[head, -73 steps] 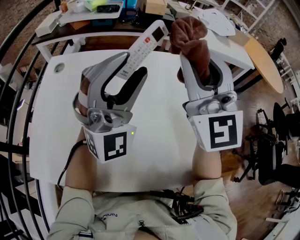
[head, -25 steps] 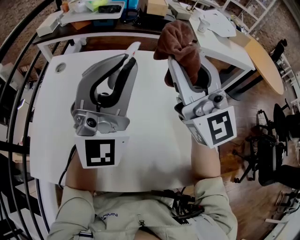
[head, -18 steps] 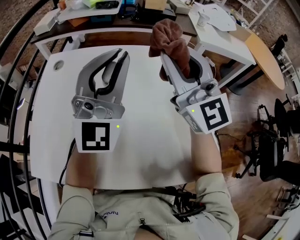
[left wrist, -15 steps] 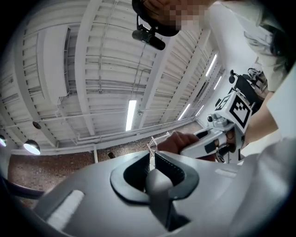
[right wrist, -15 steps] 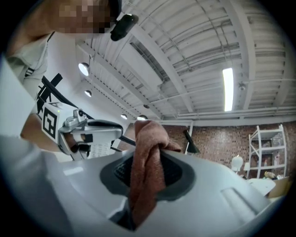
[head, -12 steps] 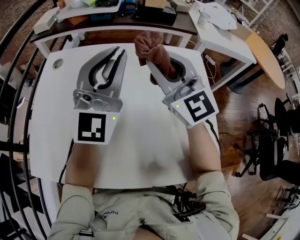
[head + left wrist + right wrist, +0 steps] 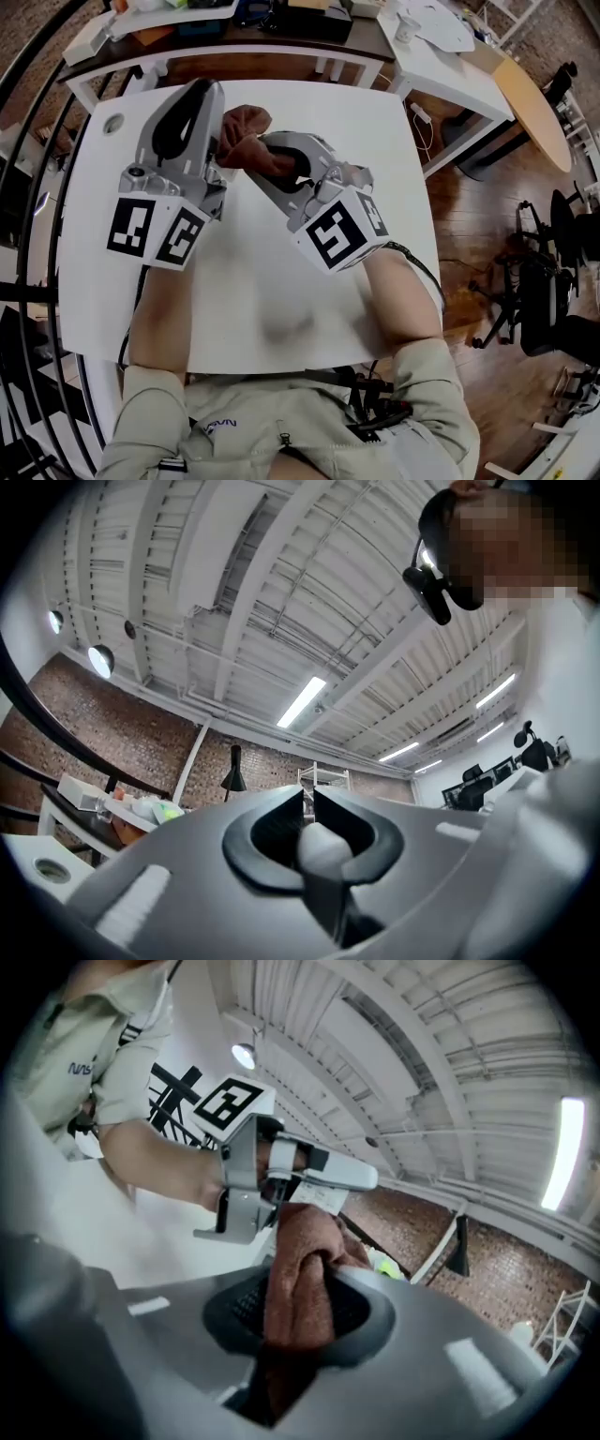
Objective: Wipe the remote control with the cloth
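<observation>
My left gripper (image 7: 208, 94) lies rolled on its side over the white table (image 7: 281, 309). It is shut on the white remote control (image 7: 323, 850), whose rounded end shows between its jaws. In the head view the remote is hidden behind that gripper. My right gripper (image 7: 258, 150) points up and left, shut on a bunched brown cloth (image 7: 246, 131). In the right gripper view the cloth (image 7: 300, 1279) reaches up to the remote (image 7: 314, 1192), held by the left gripper (image 7: 272, 1171); they look to be touching.
A round cable hole (image 7: 113, 123) sits at the table's far left corner. Behind it stands a dark shelf with clutter (image 7: 187, 14). A second white table (image 7: 441, 66) and a wooden round table (image 7: 530, 112) stand right. A black railing (image 7: 28, 141) curves along the left.
Both grippers have come down and toward each other. The left one rolled onto its side with the remote. The right one swung the cloth left, up against the remote.
</observation>
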`<state>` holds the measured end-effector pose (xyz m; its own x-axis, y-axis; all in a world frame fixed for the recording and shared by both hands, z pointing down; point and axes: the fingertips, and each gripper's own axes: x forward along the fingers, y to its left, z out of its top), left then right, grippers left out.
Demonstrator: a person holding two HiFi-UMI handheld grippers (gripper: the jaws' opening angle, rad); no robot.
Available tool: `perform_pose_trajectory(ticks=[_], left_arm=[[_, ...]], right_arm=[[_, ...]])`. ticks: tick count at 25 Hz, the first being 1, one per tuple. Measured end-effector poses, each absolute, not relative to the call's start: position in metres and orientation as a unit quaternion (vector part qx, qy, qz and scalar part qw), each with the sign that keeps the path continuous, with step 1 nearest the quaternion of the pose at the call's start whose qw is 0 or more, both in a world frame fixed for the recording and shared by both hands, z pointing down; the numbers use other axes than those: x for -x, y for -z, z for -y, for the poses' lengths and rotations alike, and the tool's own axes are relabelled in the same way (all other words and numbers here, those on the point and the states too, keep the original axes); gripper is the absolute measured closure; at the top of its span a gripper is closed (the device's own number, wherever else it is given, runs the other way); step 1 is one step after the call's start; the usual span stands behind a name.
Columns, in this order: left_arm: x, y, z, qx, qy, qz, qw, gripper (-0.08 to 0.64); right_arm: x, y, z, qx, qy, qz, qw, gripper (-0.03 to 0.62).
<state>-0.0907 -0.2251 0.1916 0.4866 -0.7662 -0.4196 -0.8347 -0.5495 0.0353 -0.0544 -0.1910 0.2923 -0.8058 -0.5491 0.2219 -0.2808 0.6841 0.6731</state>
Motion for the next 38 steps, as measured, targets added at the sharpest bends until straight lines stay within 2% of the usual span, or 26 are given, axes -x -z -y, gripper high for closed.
perform_pose_trajectory(ticks=[9,21,26,38], left_arm=[[0.111,-0.189,0.232,0.846,-0.221,-0.481,0.062,0.518],[0.086,-0.207,0.242,0.866,-0.153,-0.471,0.071,0.518],[0.079,-0.211,0.259,0.864,-0.185,-0.466,0.039,0.518],[0.048,-0.244,0.326,0.866,-0.131,-0.481,0.041,0.518]], right_arm=[[0.049,-0.331,0.195,-0.187,0.333,0.871,0.309,0.509],[0.019,-0.286,0.217,-0.264,0.302,0.884,0.241,0.506],[0.008,-0.296,0.236,-0.29,0.263,0.887,0.245,0.506],[-0.042,-0.338,0.294,-0.374,0.176,0.864,0.287,0.505]])
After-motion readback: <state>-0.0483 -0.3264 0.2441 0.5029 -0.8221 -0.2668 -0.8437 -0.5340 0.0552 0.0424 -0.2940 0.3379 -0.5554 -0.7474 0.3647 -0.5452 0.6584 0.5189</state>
